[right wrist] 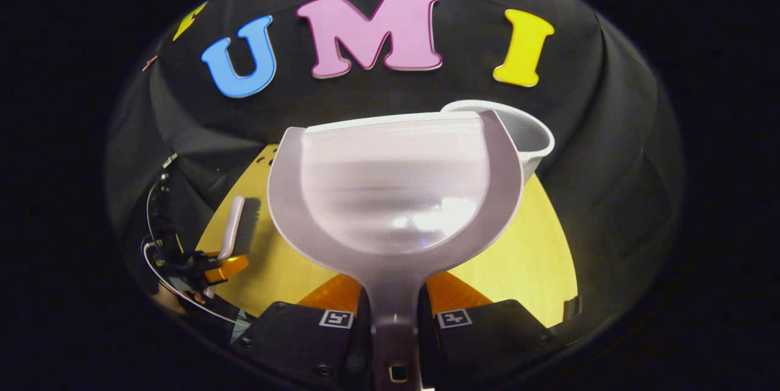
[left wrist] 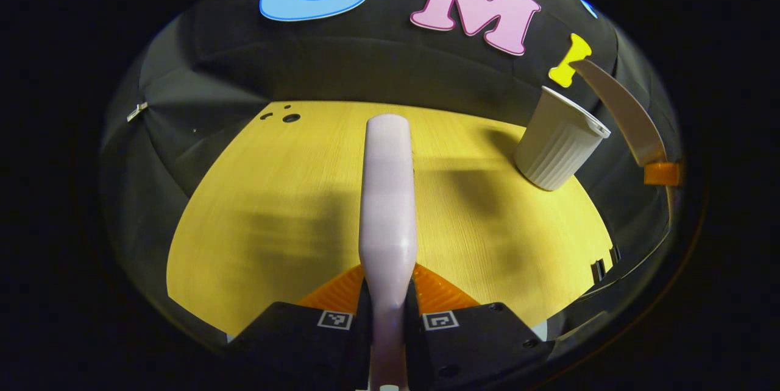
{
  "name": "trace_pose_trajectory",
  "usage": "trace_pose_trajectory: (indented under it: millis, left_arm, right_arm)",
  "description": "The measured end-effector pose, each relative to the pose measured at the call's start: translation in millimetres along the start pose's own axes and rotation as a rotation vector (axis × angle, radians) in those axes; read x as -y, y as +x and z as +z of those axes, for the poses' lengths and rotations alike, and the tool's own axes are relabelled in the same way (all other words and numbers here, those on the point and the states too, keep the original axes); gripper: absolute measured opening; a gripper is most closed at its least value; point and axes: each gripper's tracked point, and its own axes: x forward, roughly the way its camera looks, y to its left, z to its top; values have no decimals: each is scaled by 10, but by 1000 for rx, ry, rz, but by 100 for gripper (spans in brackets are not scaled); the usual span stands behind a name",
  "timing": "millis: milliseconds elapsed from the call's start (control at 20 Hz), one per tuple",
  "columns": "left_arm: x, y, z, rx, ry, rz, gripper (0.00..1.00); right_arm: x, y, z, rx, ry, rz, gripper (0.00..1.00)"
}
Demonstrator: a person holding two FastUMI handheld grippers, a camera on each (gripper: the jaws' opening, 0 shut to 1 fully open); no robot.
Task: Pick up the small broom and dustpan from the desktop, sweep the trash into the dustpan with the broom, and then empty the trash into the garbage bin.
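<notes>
My left gripper (left wrist: pixel 387 295) is shut on the pale lilac broom (left wrist: pixel 387 196), which points straight ahead above the yellow table (left wrist: pixel 274 208). In the right gripper view the broom (right wrist: pixel 232 226) slants up from the left gripper (right wrist: pixel 219 268) at the lower left. My right gripper (right wrist: pixel 393 301) is shut on the handle of the pale dustpan (right wrist: pixel 396 190), raised and held toward the white ribbed garbage bin (right wrist: pixel 529 135) just behind its right rim. The pan's inside looks bare and glossy. The left gripper view has the bin (left wrist: pixel 557 148) at the far right, with the dustpan's edge (left wrist: pixel 621 108) above it.
The bin stands near the table's back right corner, close to the black cloth wall. Small dark holes (left wrist: pixel 290 117) mark the tabletop's far left. Bare yellow tabletop (right wrist: pixel 524 257) stretches between the two grippers.
</notes>
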Motion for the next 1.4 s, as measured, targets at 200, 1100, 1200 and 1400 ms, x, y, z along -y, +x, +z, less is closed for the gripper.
trace_pose_trajectory:
  millis: [200,1100,1200,1400]
  left_arm:
    - [-4,238,-119,-65,-21,8,31]
    - [-18,893,-390,-315,101,146,30]
    - [-7,913,-369,-311,118,144,32]
    - [74,896,-352,-289,102,110,36]
  right_arm:
    - [-150,496,-600,-106,23,7,34]
    - [-236,1641,-1565,-381,54,-30,37]
    - [-248,1638,-1582,-393,77,-36,38]
    - [-247,1595,-1488,-357,91,-27,50]
